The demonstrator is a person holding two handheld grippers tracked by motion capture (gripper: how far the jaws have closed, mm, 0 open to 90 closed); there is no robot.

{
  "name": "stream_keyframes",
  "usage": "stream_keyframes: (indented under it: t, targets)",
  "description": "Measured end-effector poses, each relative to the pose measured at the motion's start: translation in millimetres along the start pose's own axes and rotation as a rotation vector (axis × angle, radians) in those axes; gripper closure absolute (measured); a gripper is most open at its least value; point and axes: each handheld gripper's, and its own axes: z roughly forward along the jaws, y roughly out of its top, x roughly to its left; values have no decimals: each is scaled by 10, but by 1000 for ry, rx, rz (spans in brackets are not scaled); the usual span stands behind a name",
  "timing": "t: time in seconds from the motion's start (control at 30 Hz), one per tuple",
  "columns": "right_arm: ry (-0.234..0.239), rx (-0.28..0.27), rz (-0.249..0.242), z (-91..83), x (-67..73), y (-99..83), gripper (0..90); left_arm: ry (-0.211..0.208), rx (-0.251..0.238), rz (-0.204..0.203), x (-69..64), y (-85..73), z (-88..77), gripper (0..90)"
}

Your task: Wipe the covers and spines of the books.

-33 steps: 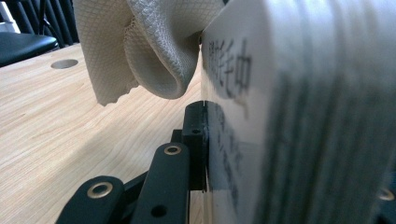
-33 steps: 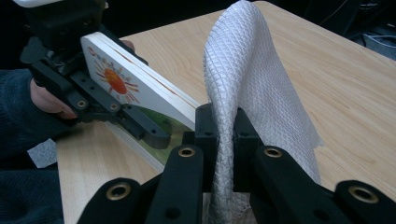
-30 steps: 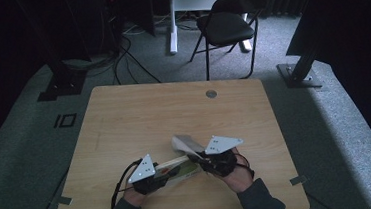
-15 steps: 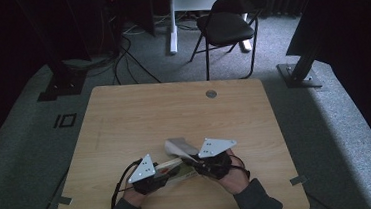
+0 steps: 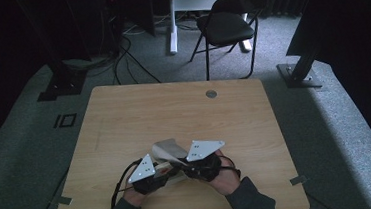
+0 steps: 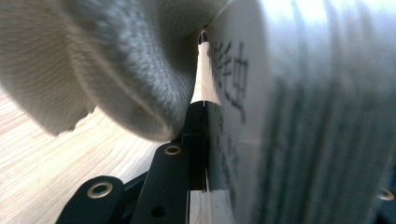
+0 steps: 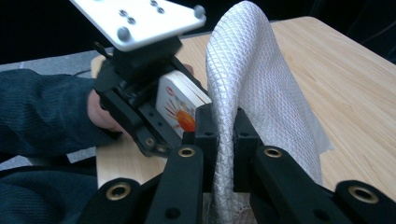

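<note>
Two grippers worked near the desk's (image 5: 124, 119) front edge. Right gripper (image 7: 219, 123) was clamped on the white cloth (image 7: 261, 84); that view showed the left gripper (image 7: 175, 119) pinching a printed card pack (image 7: 180, 105), blurred in its own.

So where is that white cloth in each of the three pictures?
High view: the white cloth rises near the table's front edge, between the two grey plates.
Left gripper view: it bulges over the upper left, blurred and very close, beside the printed pack.
Right gripper view: it stands in the middle, pinched in the right claw.
Shared landmark: the light wooden table.
</note>
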Motion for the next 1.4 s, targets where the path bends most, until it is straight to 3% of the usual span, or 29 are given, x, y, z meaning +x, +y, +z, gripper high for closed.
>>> stream_keyframes:
  t: [0.8,1.4]
  targets:
    - [93,-9,-67,162,193,185,851,4,0,6,-1,-1,4,780]
    - [45,2,-42,83,79,103,851,2,-2,0,1,0,5,780]
